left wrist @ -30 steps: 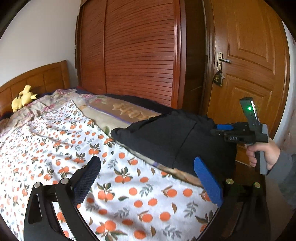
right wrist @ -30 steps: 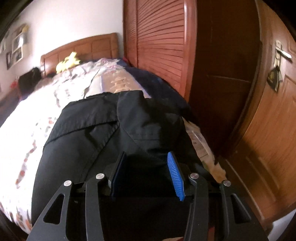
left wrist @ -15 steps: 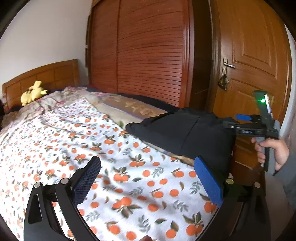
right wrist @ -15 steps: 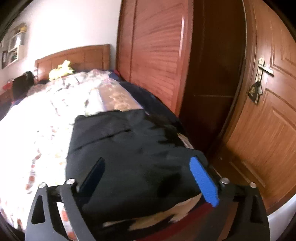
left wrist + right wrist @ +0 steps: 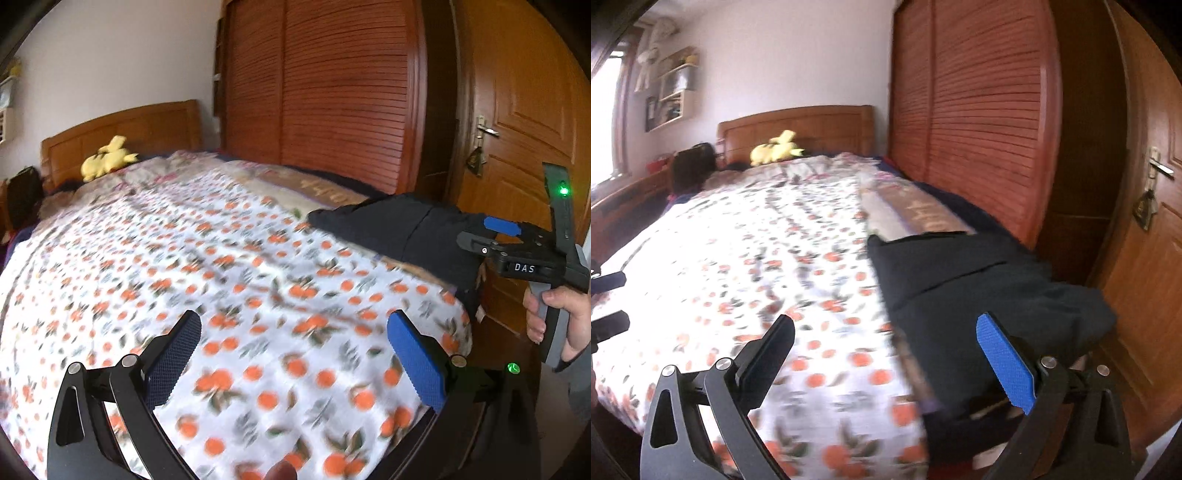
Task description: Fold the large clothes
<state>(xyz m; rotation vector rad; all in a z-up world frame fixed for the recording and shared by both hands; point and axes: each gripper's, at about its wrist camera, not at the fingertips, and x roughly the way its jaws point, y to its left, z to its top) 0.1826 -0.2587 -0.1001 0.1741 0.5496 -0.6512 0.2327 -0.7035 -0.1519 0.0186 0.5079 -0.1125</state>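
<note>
A folded black garment [image 5: 399, 229] [image 5: 979, 291] lies at the right foot corner of the bed, on the orange-print sheet [image 5: 221, 258] [image 5: 775, 258]. My right gripper [image 5: 886, 323] hangs a little back from it, jaws opening wide, with only sheet and the garment's edge seen past them and nothing pinched. The left wrist view also shows that gripper [image 5: 491, 236], held by a hand [image 5: 565, 314] just right of the garment. My left gripper [image 5: 291, 321] is open over the sheet with nothing between its fingers. Its tips [image 5: 605, 295] show at the left edge of the right wrist view.
A louvered wooden wardrobe [image 5: 332, 92] [image 5: 979, 110] runs along the bed's right side, with a wooden door [image 5: 524, 110] [image 5: 1152, 240] beyond the foot. A yellow plush [image 5: 107, 158] [image 5: 775, 149] sits by the headboard [image 5: 798, 125]. A dark bag [image 5: 694, 166] stands at the left.
The right gripper let go of the black garment, opened wide and drew back from it. The left gripper slid left over the sheet, so the garment now lies farther right.
</note>
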